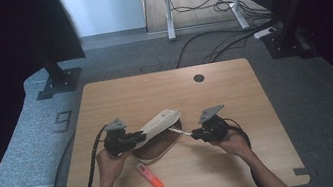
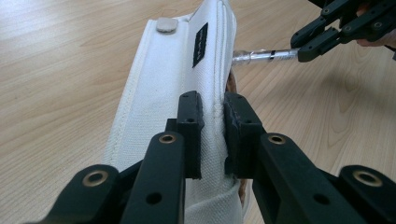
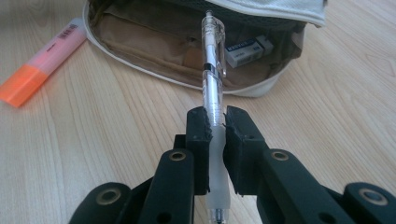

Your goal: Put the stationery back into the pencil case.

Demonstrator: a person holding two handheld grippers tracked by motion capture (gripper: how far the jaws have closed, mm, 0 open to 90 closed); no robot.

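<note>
A cream fabric pencil case (image 1: 158, 134) lies open at the table's middle, its brown inside (image 3: 154, 51) showing. My left gripper (image 1: 137, 136) is shut on the case's raised lid (image 2: 187, 60), holding it up by its seam edge. My right gripper (image 1: 194, 133) is shut on a clear pen (image 3: 213, 79), gripped near its frosted end. The pen (image 1: 179, 131) points at the case's mouth, its clip end just at the opening. A white eraser (image 3: 248, 49) lies inside the case. In the left gripper view the pen (image 2: 261, 56) and the right gripper (image 2: 343, 28) appear beyond the lid.
An orange and pink highlighter (image 1: 149, 176) lies on the wooden table (image 1: 235, 92) in front of the case, toward the person. A round cable hole (image 1: 198, 78) sits near the far edge. Beyond the table are carpet, stand legs and floor cables.
</note>
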